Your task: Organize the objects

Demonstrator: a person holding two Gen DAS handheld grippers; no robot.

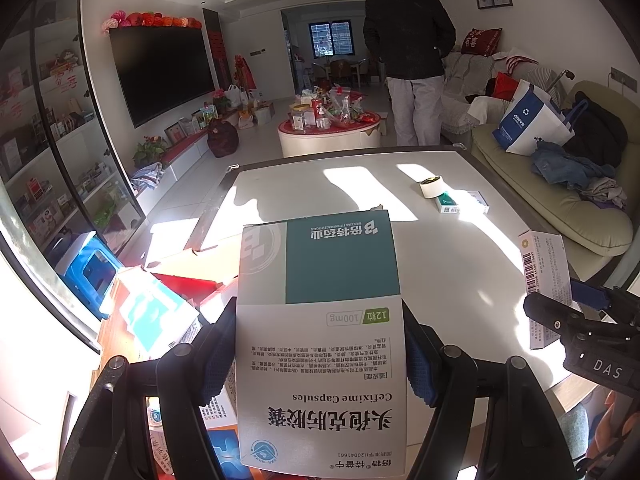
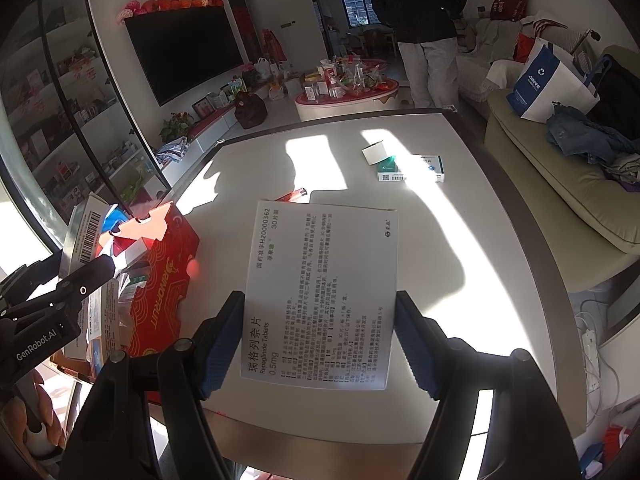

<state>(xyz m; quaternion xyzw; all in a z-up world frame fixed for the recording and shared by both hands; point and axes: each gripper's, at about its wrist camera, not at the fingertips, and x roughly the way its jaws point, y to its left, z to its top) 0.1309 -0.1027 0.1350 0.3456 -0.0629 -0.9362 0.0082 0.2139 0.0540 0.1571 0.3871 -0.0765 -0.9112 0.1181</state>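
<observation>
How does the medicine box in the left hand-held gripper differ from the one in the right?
The Cefixime box has a teal panel on its white face; the Repaglinide box is white with small text only. The Cefixime box's print reads upside down to its camera; the Repaglinide box's print runs sideways. Shared: both are flat cartons, each clamped by its side edges between blue pads above the white table.

left tool (image 1: 320,356): clamps teal-white box (image 1: 320,320) by its sides | tabletop (image 1: 440,272): tape roll (image 1: 432,186) beside green carton (image 1: 460,203) | right tool (image 1: 580,328): grips white box (image 1: 546,280) | person (image 1: 412,52) standing behind
</observation>
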